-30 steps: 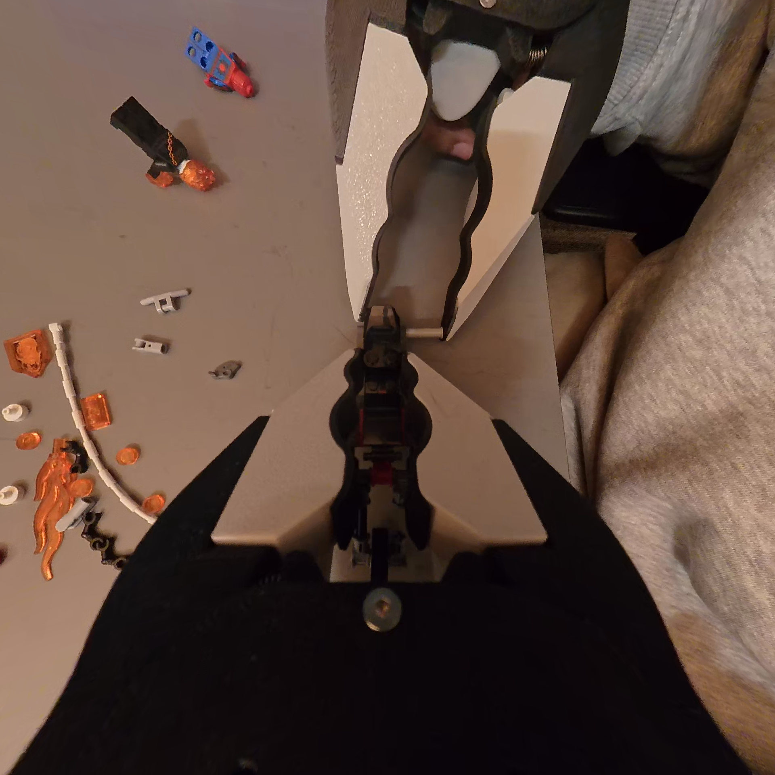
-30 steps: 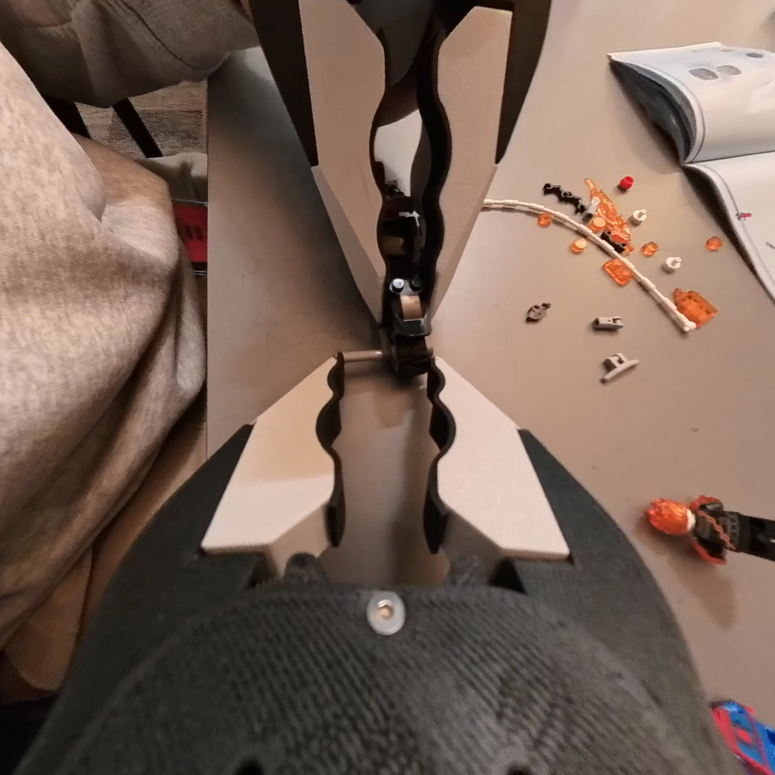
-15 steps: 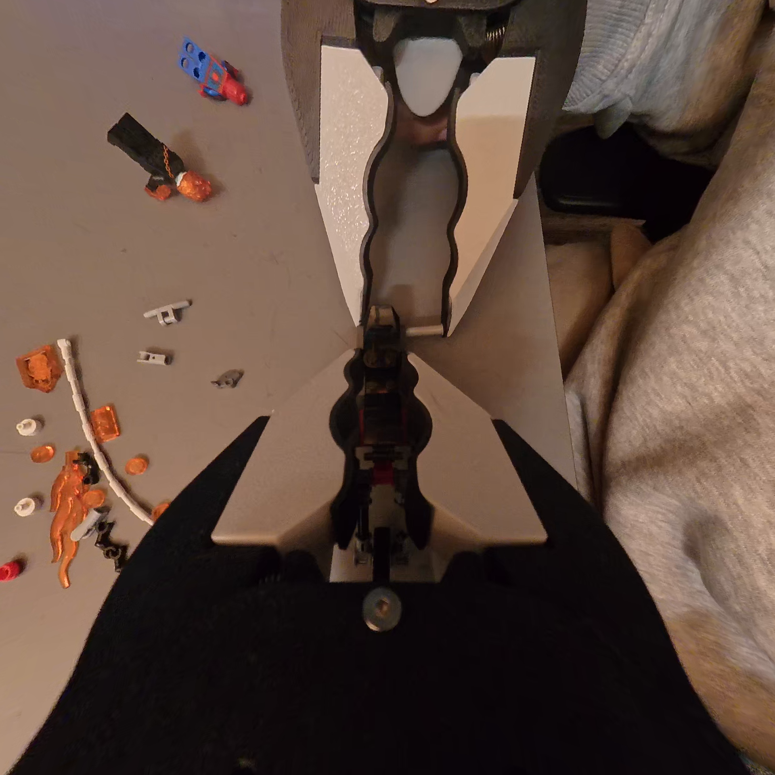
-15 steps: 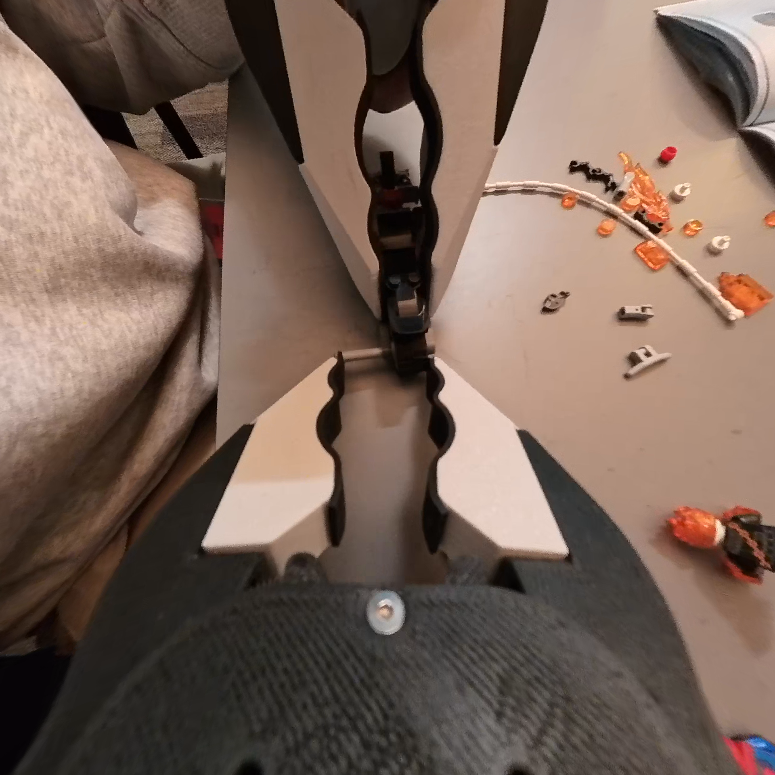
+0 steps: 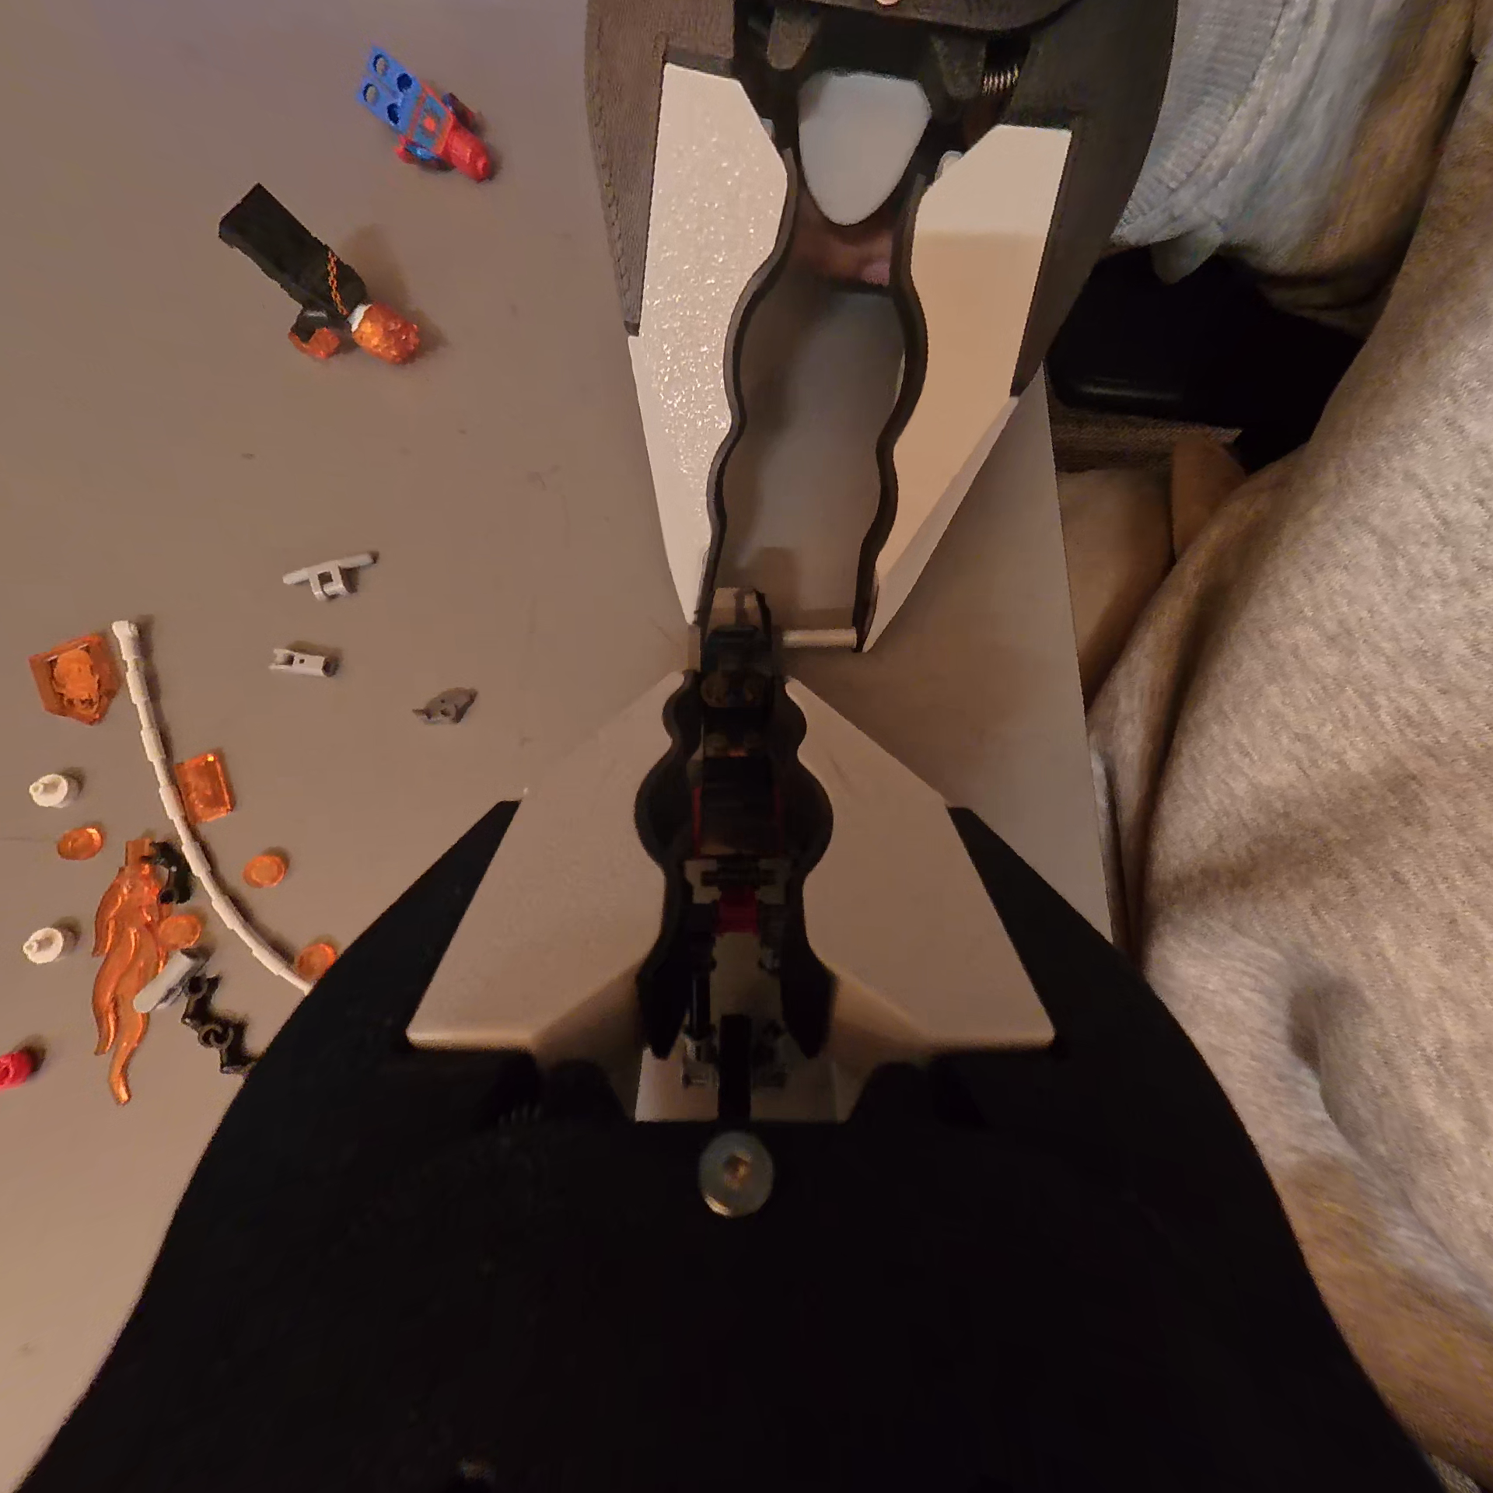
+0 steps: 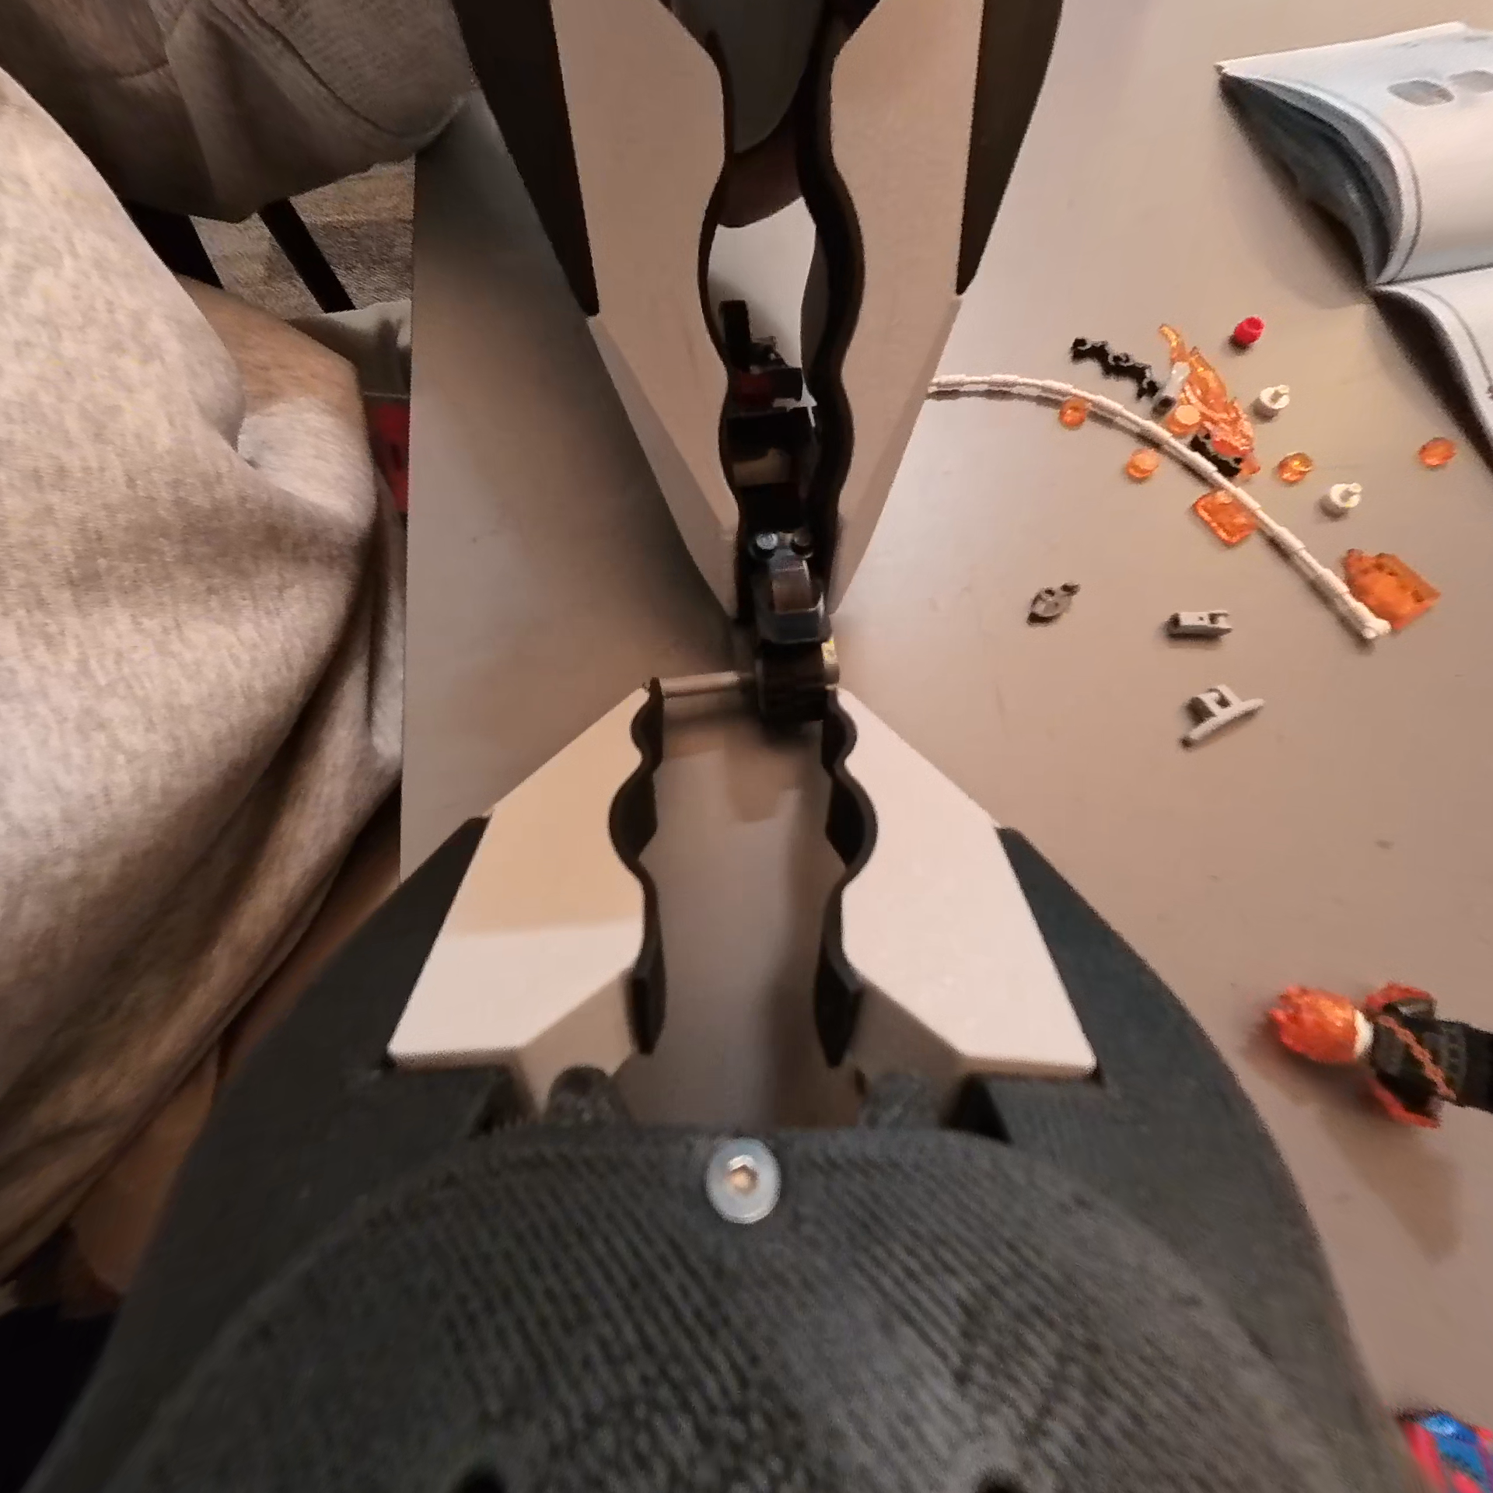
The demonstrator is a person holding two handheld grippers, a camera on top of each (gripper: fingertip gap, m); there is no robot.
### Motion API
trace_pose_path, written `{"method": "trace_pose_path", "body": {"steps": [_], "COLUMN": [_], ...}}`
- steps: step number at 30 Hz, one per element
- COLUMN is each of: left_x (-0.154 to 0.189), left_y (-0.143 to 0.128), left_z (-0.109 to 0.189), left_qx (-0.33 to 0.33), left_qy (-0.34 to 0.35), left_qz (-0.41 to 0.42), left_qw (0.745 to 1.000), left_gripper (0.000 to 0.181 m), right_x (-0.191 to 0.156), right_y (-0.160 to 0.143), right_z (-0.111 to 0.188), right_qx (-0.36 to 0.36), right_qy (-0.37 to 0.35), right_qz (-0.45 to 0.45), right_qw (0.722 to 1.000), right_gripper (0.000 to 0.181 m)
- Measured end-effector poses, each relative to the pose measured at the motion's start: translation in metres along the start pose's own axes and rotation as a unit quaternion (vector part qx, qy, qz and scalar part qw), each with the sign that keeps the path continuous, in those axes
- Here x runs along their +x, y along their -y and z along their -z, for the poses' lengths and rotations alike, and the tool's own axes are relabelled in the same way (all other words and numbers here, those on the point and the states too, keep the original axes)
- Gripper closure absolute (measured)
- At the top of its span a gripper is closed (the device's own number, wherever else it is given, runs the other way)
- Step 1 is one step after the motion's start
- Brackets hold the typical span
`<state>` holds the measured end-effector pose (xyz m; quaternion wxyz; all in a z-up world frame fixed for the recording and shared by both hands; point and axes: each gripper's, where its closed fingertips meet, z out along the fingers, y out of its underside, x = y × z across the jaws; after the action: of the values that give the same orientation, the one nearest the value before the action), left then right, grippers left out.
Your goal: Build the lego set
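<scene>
My left gripper [image 5: 735,687] is shut on a black lego motorcycle build [image 5: 735,808] with red and grey parts, held lengthwise between its fingers above the table. My right gripper [image 6: 743,695] faces it tip to tip. Between its fingertips sit a light grey axle [image 6: 699,683] and a black wheel [image 6: 788,687] at the front end of the build [image 6: 767,436]. The axle also shows in the left wrist view [image 5: 820,638], spanning from the build to one finger of the right gripper [image 5: 784,642]. The rest of the right gripper's mouth is empty.
Loose parts lie on the brown table: orange flame pieces [image 5: 129,929], a white segmented chain [image 5: 174,800], small grey parts [image 5: 327,574], a flame-headed black minifigure [image 5: 323,283], a blue-red figure [image 5: 424,121]. An open booklet [image 6: 1373,161] lies far right. A person's grey clothing [image 6: 161,565] is beyond the table edge. Left and right tips are no more than a few centimetres apart.
Both grippers stay joined at the axle and hold the same grip. The pair has swung slightly, so the loose parts and booklet shift in view.
</scene>
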<state>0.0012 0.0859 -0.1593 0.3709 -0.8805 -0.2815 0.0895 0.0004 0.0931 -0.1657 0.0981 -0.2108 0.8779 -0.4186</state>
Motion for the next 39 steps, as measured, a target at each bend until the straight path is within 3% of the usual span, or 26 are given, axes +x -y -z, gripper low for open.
{"method": "trace_pose_path", "body": {"steps": [25,33,39], "left_x": [0.0013,-0.0003,0.0012], "left_y": [0.0005,-0.0006,0.0002], "left_z": [0.002,0.003,0.0032], "left_qx": [0.015,0.016,0.019], "left_qy": [-0.011,-0.013,-0.012], "left_qz": [-0.014,0.003,0.002], "left_qw": [1.0,1.0,1.0], "left_gripper": [0.166,0.166,0.166], "right_x": [-0.0041,-0.0017,-0.0031], "right_y": [0.0035,0.0039,0.0059], "right_z": [0.0002,-0.0027,-0.0006], "right_qx": [-0.005,-0.007,0.0], "right_qy": [0.044,-0.01,-0.004], "right_qz": [-0.003,0.032,0.013], "right_qw": [0.999,0.999,1.0], "right_gripper": [0.144,0.144,0.144]}}
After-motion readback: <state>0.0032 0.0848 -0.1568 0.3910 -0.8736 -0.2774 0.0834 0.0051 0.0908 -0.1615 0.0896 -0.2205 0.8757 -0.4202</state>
